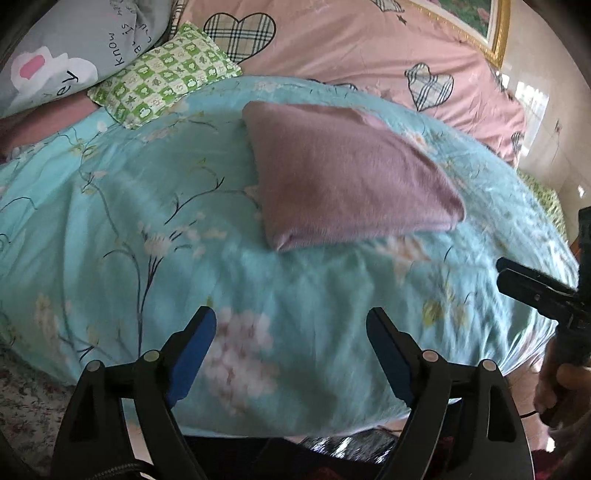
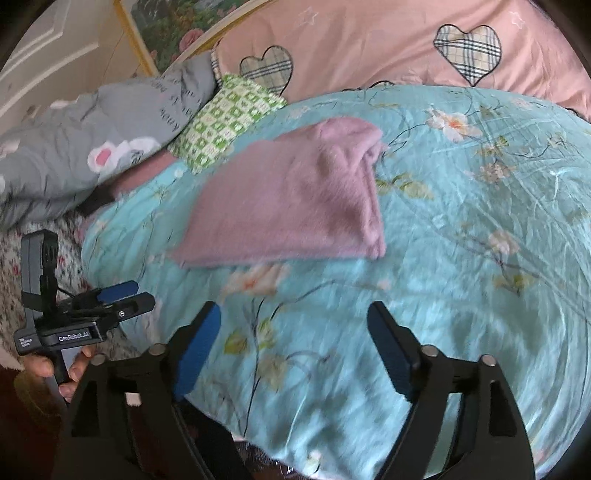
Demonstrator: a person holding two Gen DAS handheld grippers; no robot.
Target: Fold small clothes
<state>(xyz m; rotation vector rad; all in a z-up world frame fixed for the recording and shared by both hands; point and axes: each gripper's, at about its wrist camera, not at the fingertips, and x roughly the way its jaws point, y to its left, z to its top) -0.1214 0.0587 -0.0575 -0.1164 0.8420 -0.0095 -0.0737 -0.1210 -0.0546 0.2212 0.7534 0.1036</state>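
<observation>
A folded mauve garment (image 1: 347, 177) lies flat on the turquoise floral quilt (image 1: 147, 221); it also shows in the right wrist view (image 2: 295, 199). My left gripper (image 1: 291, 325) is open and empty, hovering above the quilt, nearer to me than the garment. My right gripper (image 2: 293, 321) is open and empty, also short of the garment. The right gripper shows at the right edge of the left wrist view (image 1: 517, 277). The left gripper shows at the lower left of the right wrist view (image 2: 129, 295), held by a hand.
A green checked pillow (image 1: 166, 77) and a grey printed pillow (image 1: 70, 48) lie at the far left. A pink duvet with plaid hearts (image 1: 369, 48) lies behind the quilt. A gold-framed picture (image 1: 476, 26) hangs beyond. A floral sheet (image 1: 22, 406) covers the bed edge.
</observation>
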